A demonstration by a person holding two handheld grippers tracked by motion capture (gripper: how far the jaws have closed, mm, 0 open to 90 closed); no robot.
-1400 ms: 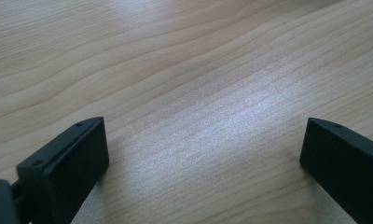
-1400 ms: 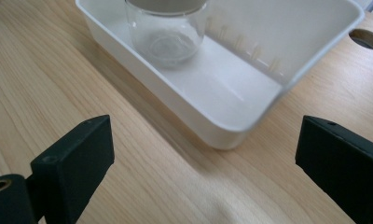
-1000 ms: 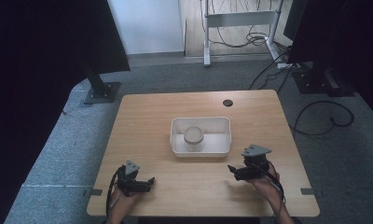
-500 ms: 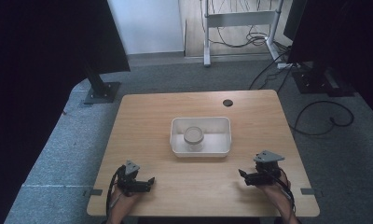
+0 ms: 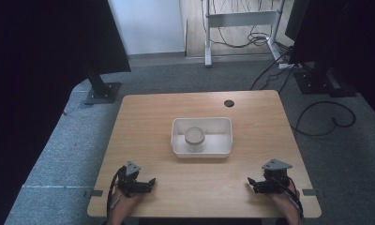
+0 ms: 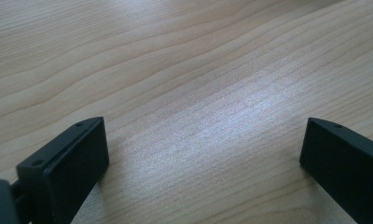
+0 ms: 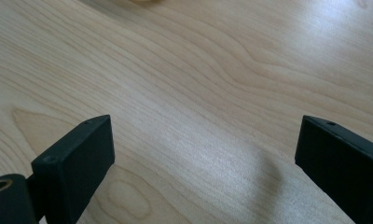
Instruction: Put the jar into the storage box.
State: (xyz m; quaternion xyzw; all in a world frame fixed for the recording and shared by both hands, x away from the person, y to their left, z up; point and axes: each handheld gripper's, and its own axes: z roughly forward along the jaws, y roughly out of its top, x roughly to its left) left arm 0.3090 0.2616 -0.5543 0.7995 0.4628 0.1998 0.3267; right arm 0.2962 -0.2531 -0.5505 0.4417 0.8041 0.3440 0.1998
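At the near edge of the desk (image 5: 143, 112), we held a hand-held gripper in each hand, both resting low over bare wood. A second earlier our right hand-held gripper (image 5: 254, 183) had stood closer to the white tray (image 5: 228, 136); it had since drawn back toward the right front corner, while the left hand-held gripper (image 5: 148, 183) had kept its place. Both had their jaws spread wide and gripped nothing, as the two gripper views made plain. The small jar (image 5: 194, 138) sat upright inside the tray at mid-desk, toward its left half and well apart from both tools. We judged the withdrawal to mean the jar had been left where it belonged and that the work was at or near its close.
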